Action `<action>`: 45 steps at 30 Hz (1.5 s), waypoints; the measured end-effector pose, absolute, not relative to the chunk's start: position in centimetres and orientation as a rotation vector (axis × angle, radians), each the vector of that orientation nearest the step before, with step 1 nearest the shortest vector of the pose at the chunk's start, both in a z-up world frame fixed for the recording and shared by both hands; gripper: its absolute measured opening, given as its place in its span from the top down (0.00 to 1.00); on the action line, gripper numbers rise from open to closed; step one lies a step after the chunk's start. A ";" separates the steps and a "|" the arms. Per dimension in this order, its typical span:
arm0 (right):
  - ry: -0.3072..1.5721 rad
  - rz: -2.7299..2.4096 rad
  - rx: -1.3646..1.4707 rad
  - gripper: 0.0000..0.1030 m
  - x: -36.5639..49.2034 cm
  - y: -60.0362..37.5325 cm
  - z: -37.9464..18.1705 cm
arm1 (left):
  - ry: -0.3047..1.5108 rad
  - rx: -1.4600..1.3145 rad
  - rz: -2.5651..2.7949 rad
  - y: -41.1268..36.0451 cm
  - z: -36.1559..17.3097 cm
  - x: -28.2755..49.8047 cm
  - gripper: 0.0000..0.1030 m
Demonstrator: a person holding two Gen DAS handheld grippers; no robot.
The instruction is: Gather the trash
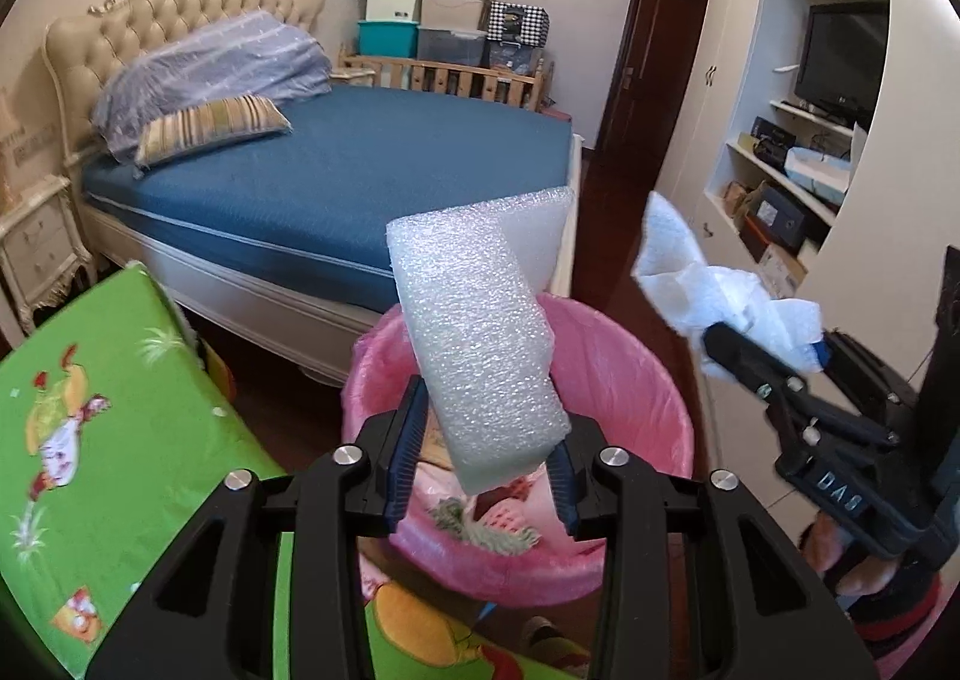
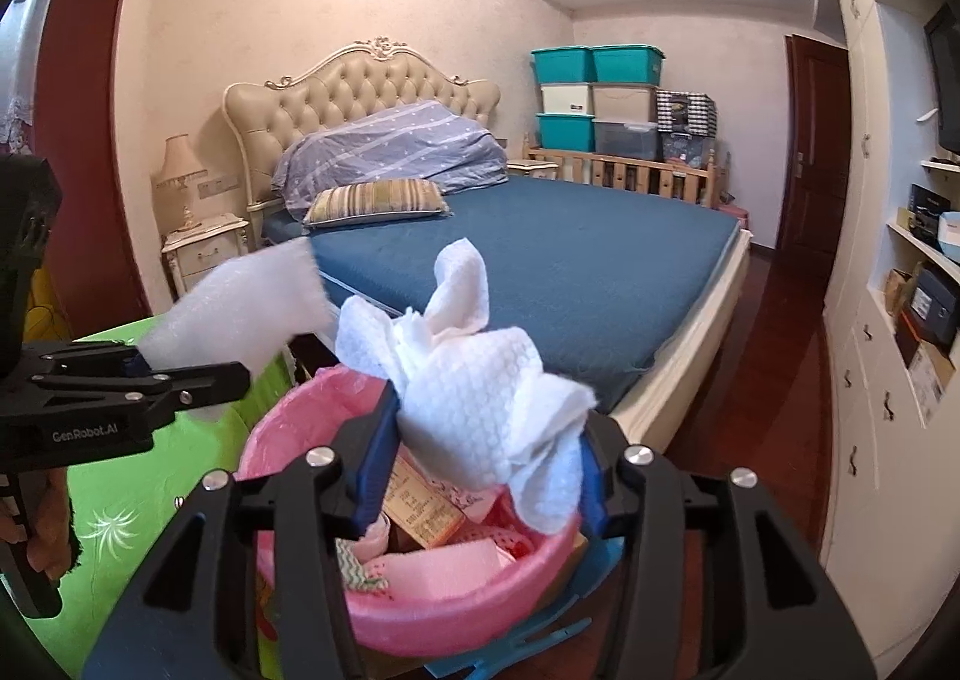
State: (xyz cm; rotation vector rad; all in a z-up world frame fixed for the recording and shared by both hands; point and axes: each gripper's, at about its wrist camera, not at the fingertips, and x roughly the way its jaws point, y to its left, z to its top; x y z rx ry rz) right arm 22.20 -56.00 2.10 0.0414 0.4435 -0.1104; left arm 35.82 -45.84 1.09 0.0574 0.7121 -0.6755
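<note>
**Foam and tissue over the pink bin**

From my left wrist camera, the left gripper (image 1: 489, 455) has a white foam packing block (image 1: 480, 344) standing between its blue pads. The block's long axis runs up and away from me, leaning slightly left, with its far end towards the bed (image 1: 360, 164). I see a gap between the left pad and the foam, so the jaws stand apart and are not pressing it. The foam hangs right over the pink-lined trash bin (image 1: 636, 380), which already holds paper scraps.

On my right wrist camera, the right gripper (image 2: 480, 476) carries a crumpled white paper towel (image 2: 480, 380) between its fingers. Its longest fold points upward and away, above the near rim of the same bin (image 2: 282, 416). The towel hides both pads, so I cannot tell whether they clamp it or merely flank it.

A green cartoon-printed mat (image 1: 108, 410) lies left of the bin, and the two grippers sit side by side, near each other.
</note>
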 end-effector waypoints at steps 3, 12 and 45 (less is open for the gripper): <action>0.437 -0.114 0.047 0.24 22.6 -57.1 1.7 | 0.703 0.015 -0.673 -44.8 0.9 36.5 0.25; 0.361 -0.161 0.148 0.11 15.9 -58.1 3.9 | 0.503 0.129 -0.471 -39.0 2.7 32.6 0.13; 0.456 -0.244 0.027 0.04 5.2 -45.1 1.3 | 0.466 0.178 -0.476 -30.9 0.6 15.2 0.13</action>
